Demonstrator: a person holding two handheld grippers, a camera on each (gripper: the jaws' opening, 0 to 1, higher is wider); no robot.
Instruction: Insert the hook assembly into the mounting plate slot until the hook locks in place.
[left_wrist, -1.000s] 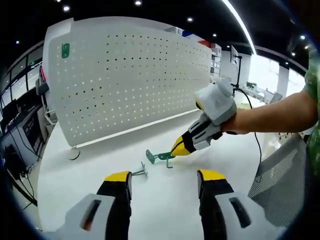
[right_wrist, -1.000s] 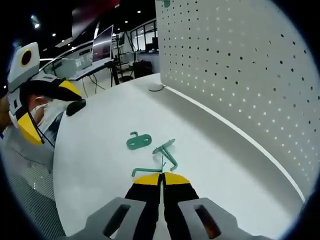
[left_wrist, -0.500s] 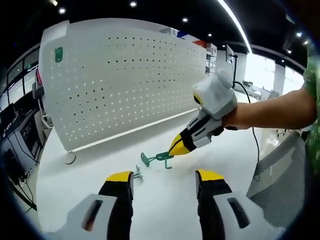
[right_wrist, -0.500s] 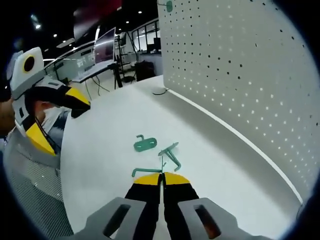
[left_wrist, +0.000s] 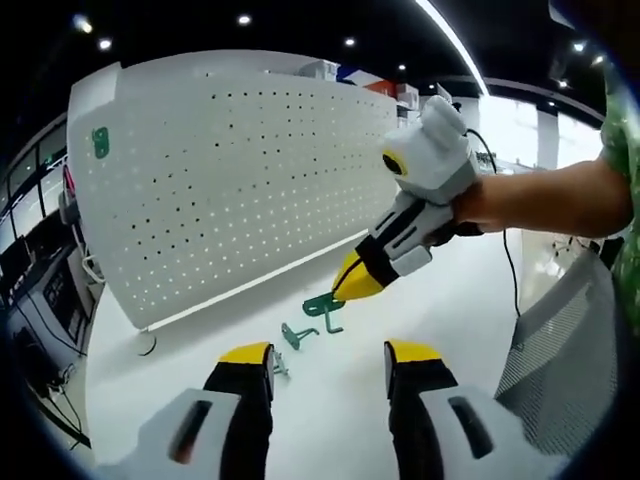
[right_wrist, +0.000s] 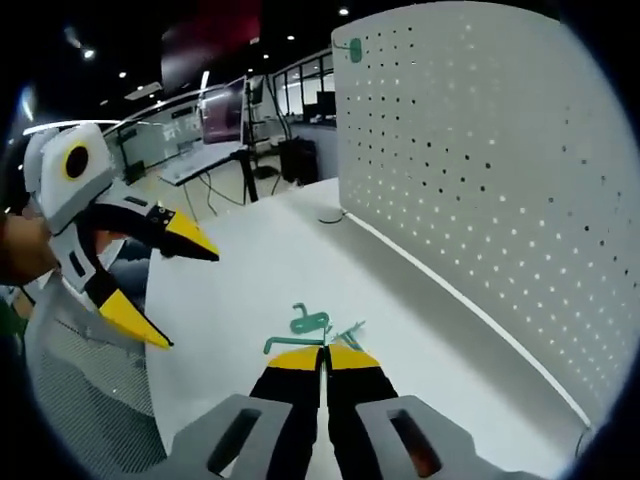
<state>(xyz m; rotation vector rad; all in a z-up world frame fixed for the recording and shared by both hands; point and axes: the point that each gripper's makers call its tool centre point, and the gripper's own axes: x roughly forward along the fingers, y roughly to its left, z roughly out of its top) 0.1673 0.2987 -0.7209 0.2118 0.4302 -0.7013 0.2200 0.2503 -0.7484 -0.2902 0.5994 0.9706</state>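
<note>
A large white perforated metal panel (left_wrist: 250, 180) stands upright on the white table top (left_wrist: 330, 400), from 9 to 1 o'clock in the left gripper view. Small round ceiling lamps (left_wrist: 243, 19) shine in the dark ceiling at 12 o'clock. In the right gripper view, desks with dark monitors (right_wrist: 215, 110) stand at 11 o'clock.

We saw the left gripper view face the pegboard (left_wrist: 250, 180) squarely from well back over the table (left_wrist: 330, 400). The right gripper view ran along the pegboard (right_wrist: 480, 170), nearer it; both shared the green hooks (left_wrist: 322, 305) (right_wrist: 310, 321) before it.

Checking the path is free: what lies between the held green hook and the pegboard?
Bare white table, in the left gripper view, from the right gripper's green hook to the pegboard.
</note>
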